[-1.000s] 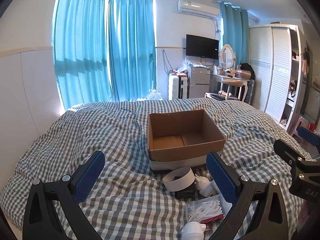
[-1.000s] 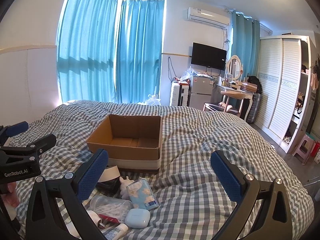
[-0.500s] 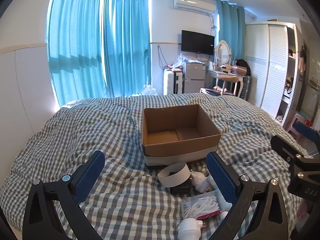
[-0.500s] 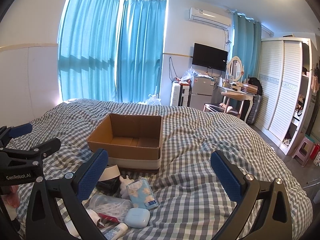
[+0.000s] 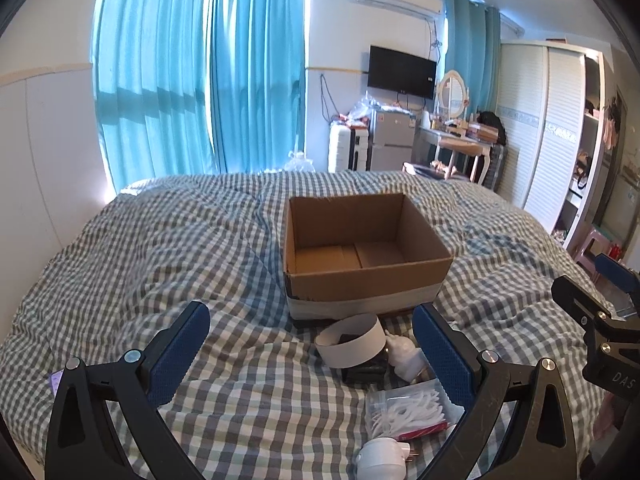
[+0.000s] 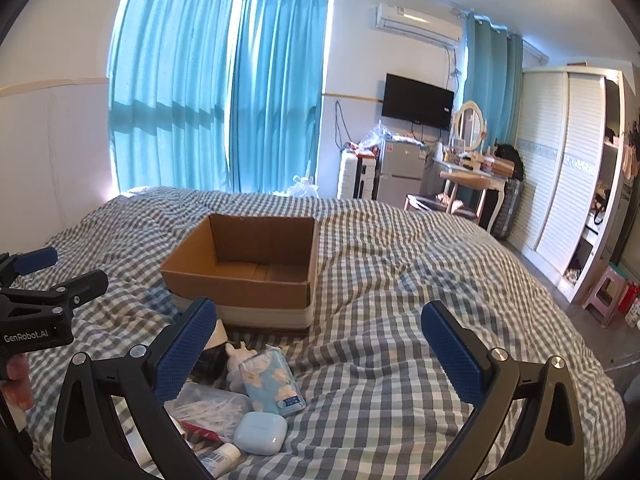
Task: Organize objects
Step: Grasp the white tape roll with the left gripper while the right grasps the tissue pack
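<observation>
Left wrist view: the left gripper (image 5: 310,346) hangs above the checked duvet (image 5: 168,256) with its blue-padded jaws spread wide and nothing between them. An open cardboard box (image 5: 362,280) sits ahead of it, slightly right of centre, empty inside. Just in front of the box, near the right jaw, lies a cluster of small things: a white paper ring (image 5: 350,340) resting on a dark object, a small white figurine (image 5: 402,358) touching it on the right, a clear bag of cotton swabs (image 5: 408,412) closer to the camera, and a white plug adapter (image 5: 382,460) at the bottom edge. All of these lie lower and to the right of the gap between the jaws, partly behind the right finger. The right gripper (image 5: 600,312) shows at the right edge.

Right wrist view: the right gripper (image 6: 318,346) is likewise spread wide and empty, hovering over bare duvet. The box (image 6: 244,280) stands ahead and to the left. The cluster lies by the left jaw: a blue floral tissue pack (image 6: 272,382), a pale blue earbud case (image 6: 260,438) near the camera, the swab bag (image 6: 208,410) partly behind the finger, the figurine (image 6: 236,354), and a small tube (image 6: 220,456) at the bottom. The left gripper (image 6: 40,276) appears at the left edge, held by a hand (image 6: 18,380).
</observation>
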{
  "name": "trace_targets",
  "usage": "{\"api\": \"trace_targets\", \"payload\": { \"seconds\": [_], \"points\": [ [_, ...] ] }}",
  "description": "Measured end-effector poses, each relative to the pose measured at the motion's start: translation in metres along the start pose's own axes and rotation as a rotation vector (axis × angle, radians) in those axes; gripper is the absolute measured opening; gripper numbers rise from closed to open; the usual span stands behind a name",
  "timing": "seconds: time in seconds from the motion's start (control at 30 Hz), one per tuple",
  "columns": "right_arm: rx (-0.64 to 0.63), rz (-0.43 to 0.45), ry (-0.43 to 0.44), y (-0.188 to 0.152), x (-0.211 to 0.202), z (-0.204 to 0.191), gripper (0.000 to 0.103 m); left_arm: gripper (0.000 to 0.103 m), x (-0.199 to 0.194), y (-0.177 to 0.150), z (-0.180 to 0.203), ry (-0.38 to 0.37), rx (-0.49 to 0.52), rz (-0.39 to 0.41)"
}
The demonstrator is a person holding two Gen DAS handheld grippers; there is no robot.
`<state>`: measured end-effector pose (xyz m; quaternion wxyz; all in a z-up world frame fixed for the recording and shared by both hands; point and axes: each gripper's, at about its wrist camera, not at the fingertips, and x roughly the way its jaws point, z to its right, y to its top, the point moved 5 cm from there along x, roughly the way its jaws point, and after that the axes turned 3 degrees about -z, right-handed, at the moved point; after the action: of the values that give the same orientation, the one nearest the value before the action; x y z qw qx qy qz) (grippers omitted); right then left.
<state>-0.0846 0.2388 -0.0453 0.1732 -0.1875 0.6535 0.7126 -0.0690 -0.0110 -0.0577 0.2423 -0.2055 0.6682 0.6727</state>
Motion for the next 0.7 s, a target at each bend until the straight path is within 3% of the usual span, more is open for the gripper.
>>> {"api": "trace_targets", "payload": {
  "seconds": [0.27, 0.47, 0.7],
  "points": [
    [-0.009, -0.12, -0.006, -0.025, 0.051, 0.006, 0.103, 0.103, 0.061, -0.019, 0.013, -0.025, 0.045, -0.142],
    [-0.047, -0.262, 0.063, -0.049, 0.091, -0.005, 0.103, 0.103, 0.112, -0.036, 0.017, -0.043, 0.035, -0.265],
    [-0.08, -0.421, 0.128, -0.075, 0.133, -0.019, 0.096, 0.103, 0.141, -0.046, 0.018, -0.077, 0.034, -0.321]
  ]
}}
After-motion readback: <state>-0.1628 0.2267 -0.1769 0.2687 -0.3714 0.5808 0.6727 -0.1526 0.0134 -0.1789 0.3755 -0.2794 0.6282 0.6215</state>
